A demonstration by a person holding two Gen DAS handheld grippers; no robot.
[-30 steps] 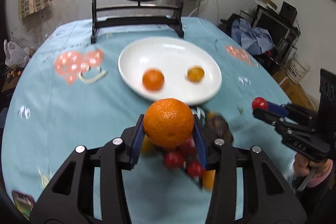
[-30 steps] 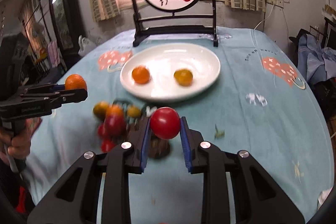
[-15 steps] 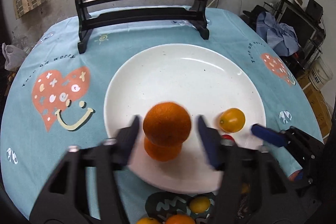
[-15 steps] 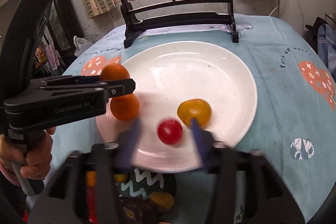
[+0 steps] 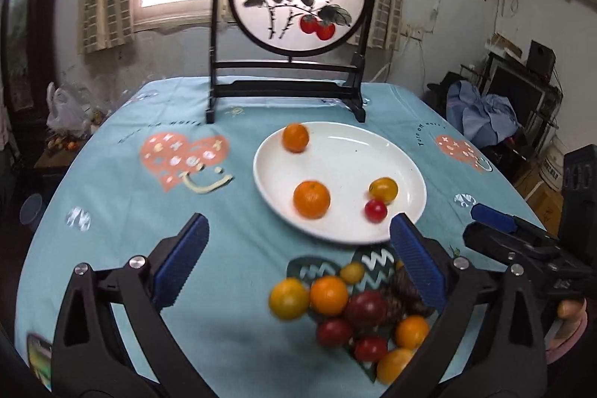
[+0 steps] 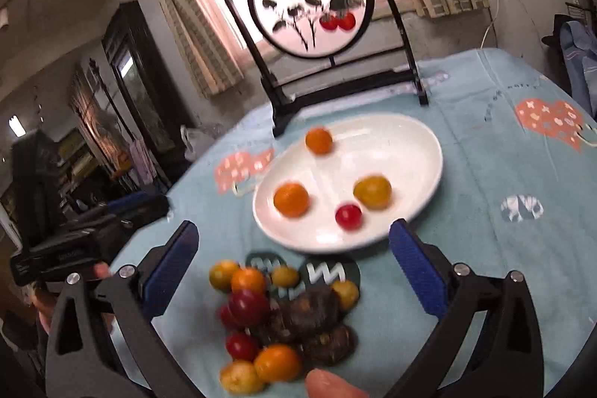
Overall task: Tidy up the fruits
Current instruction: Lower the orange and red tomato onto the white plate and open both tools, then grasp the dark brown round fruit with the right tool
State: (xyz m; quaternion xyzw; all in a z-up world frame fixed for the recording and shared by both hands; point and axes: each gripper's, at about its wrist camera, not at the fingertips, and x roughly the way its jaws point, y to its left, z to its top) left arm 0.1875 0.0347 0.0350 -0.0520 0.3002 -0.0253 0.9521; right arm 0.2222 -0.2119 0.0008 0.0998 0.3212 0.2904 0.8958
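Fruit pile (image 5: 358,316): small oranges, cherry tomatoes and yellow fruits heaped on the teal tablecloth (image 5: 123,211), just before the white plate (image 5: 412,207), which holds four pieces. Likely light, round, prone to rolling; tomatoes soft-skinned, best pinched gently across the middle. Left gripper (image 5: 296,263): spread wide, empty. Right gripper (image 6: 293,265): spread wide, empty, above the pile.

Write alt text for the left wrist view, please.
The open left gripper hovers over a blue tablecloth, empty. Ahead, a white plate holds two oranges, a yellow tomato and a red tomato; a fruit pile lies nearer.
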